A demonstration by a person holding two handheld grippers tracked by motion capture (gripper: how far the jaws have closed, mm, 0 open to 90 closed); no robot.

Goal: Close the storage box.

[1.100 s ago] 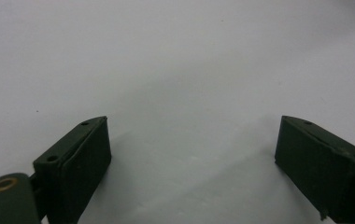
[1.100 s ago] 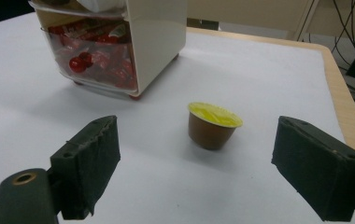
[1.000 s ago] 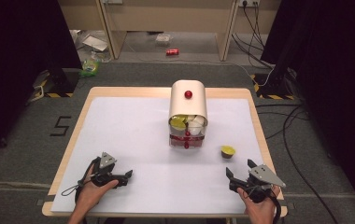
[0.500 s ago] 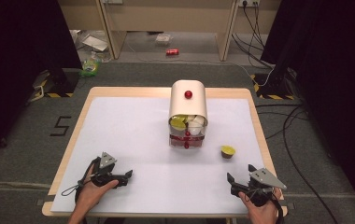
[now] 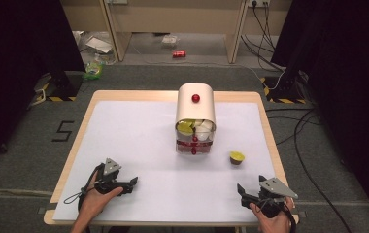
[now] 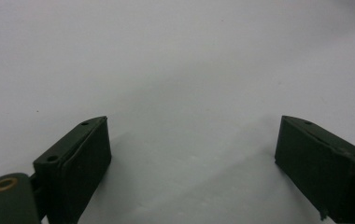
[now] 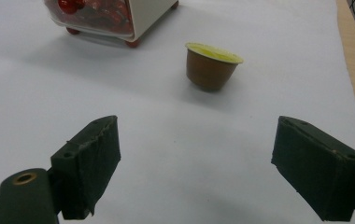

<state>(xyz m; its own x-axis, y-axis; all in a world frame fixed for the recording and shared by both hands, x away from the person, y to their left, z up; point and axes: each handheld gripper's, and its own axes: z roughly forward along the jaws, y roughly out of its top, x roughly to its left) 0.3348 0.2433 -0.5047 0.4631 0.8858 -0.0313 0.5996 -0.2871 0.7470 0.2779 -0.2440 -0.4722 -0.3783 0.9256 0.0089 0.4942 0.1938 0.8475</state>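
On the white surface (image 5: 139, 141), the coffee capsule (image 7: 211, 66) stands ahead of the spread right gripper (image 7: 194, 168); approach level, straddling its sides.

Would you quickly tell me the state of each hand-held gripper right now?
Left hand-held gripper: open, holding nothing.
Right hand-held gripper: open, holding nothing.

We see one brown capsule (image 7: 211, 65) with a yellow lid, upright, alone on the white table top, upper middle of the right gripper view.
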